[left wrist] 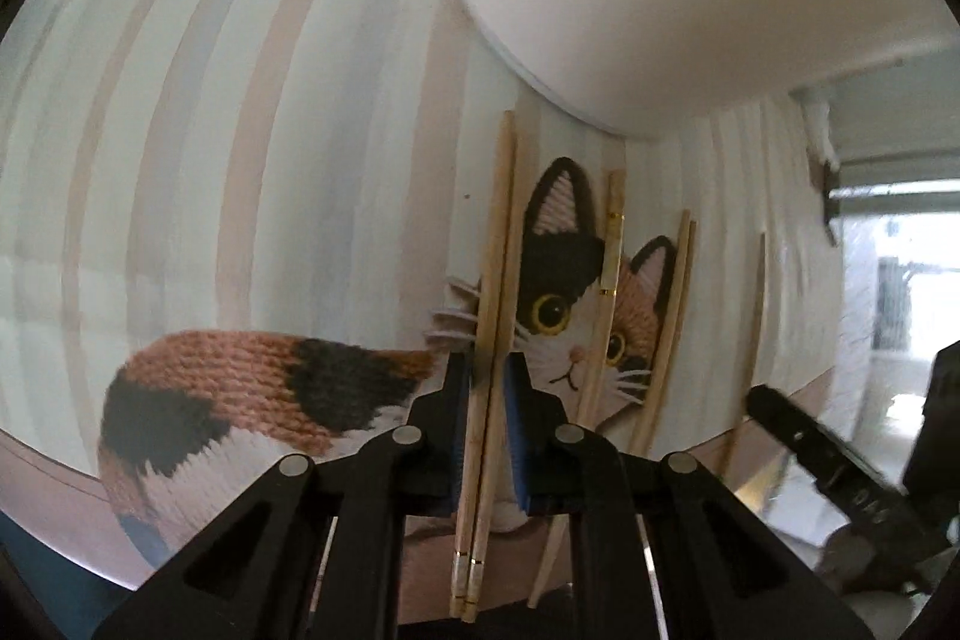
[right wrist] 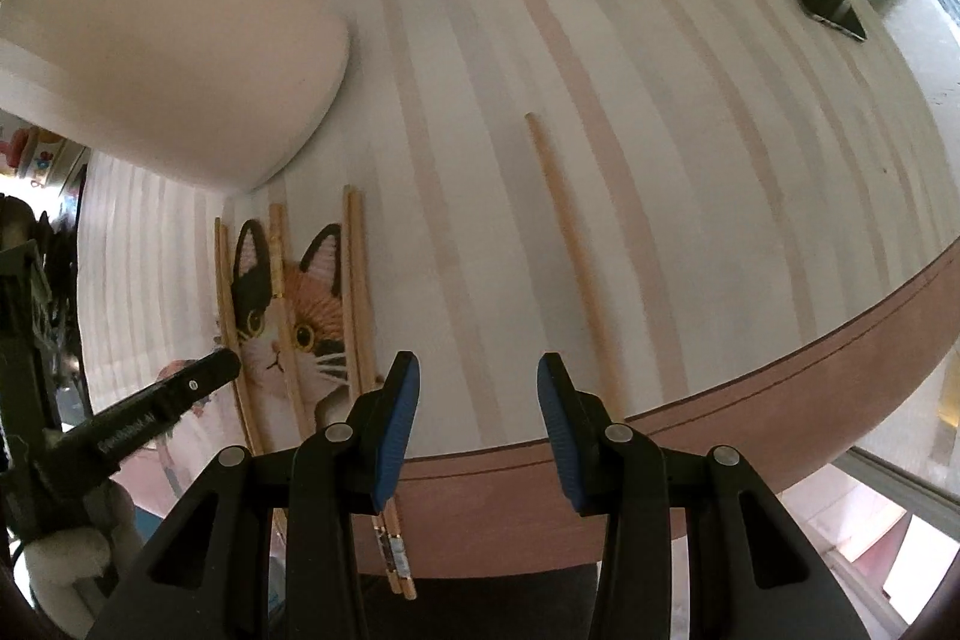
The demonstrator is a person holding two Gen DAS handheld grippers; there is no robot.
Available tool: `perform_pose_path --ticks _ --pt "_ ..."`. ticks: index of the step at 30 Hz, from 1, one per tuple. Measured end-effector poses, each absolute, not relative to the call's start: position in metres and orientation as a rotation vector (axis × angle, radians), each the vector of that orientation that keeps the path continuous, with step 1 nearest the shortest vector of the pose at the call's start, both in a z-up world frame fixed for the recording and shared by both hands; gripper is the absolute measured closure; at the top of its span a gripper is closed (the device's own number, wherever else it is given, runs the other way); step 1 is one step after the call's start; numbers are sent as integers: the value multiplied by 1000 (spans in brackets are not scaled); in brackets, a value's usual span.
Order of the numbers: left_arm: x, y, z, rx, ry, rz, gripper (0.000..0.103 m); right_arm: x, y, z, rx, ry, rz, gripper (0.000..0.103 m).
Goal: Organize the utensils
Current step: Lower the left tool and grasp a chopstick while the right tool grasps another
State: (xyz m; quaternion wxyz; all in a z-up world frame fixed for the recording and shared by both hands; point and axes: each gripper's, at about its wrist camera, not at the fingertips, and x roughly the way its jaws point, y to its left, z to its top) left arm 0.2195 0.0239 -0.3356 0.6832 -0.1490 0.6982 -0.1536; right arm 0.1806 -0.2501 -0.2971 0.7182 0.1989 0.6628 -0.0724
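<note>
Striped tablecloth [right wrist: 600, 58] | left gripper [left wrist: 487, 403] jaws clamp wooden chopsticks [left wrist: 492, 316] | right gripper [right wrist: 477, 430] jaws wide

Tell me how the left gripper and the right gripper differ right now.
The left gripper is closed on a pair of chopsticks, while the right gripper is open and holds nothing. The left gripper sits over the cat picture; the right gripper sits over the striped mat, beside a single chopstick. Both have black arms and blue pads.

Left gripper [left wrist: 487, 388] fingers [left wrist: 521, 430] around chopstick pair [left wrist: 495, 280] on cat-print mat [left wrist: 240, 160].
</note>
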Motion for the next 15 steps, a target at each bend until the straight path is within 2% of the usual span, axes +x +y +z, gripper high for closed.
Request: perform_pose_path --ticks 4,8,15 --pt "217 32 -334 -313 1560 -346 93 182 -243 -299 433 1471 -141 60" --pt "215 7 -334 -208 1547 -335 93 182 -239 -298 422 1471 -132 60" --pt "212 -19 -327 15 1498 -283 99 189 -235 -297 410 1476 -133 60"
